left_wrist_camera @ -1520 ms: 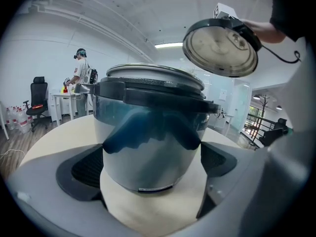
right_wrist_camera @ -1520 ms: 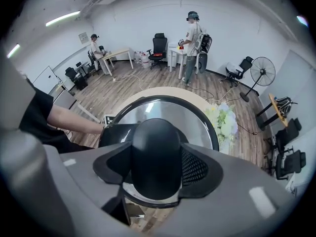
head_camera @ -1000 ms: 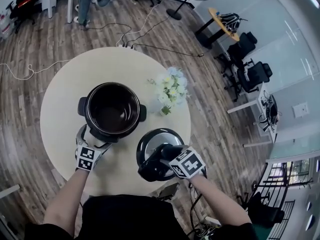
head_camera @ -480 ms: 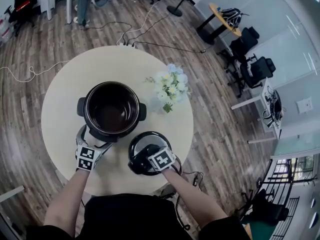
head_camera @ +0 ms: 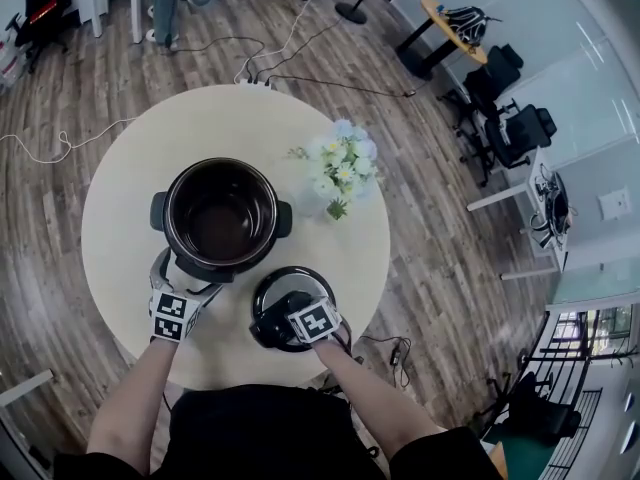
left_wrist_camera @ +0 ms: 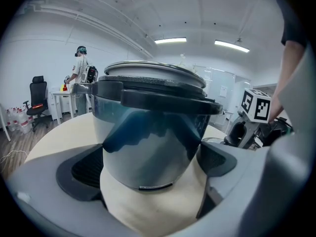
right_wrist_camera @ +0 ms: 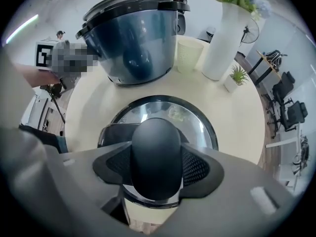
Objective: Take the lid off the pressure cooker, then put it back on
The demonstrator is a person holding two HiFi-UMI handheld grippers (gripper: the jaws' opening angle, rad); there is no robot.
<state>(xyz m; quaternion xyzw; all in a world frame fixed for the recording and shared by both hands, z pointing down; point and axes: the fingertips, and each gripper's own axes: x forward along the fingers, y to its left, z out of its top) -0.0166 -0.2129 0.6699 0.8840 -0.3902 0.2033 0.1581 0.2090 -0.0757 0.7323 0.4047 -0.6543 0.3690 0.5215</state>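
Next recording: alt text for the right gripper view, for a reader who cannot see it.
The right gripper is shut on the black knob of the pressure cooker lid, over a pale round table. Behind stand the cooker pot, a small cup and a white vase of flowers.

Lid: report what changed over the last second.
The right gripper, jaws clamped on the knob, carried the lid down and leftward in the head view, close to the table. The left gripper, the cooker and the flowers stayed put.

Right gripper point(right_wrist_camera: 156, 167) clamped; left gripper point(left_wrist_camera: 148, 174) seemingly open.
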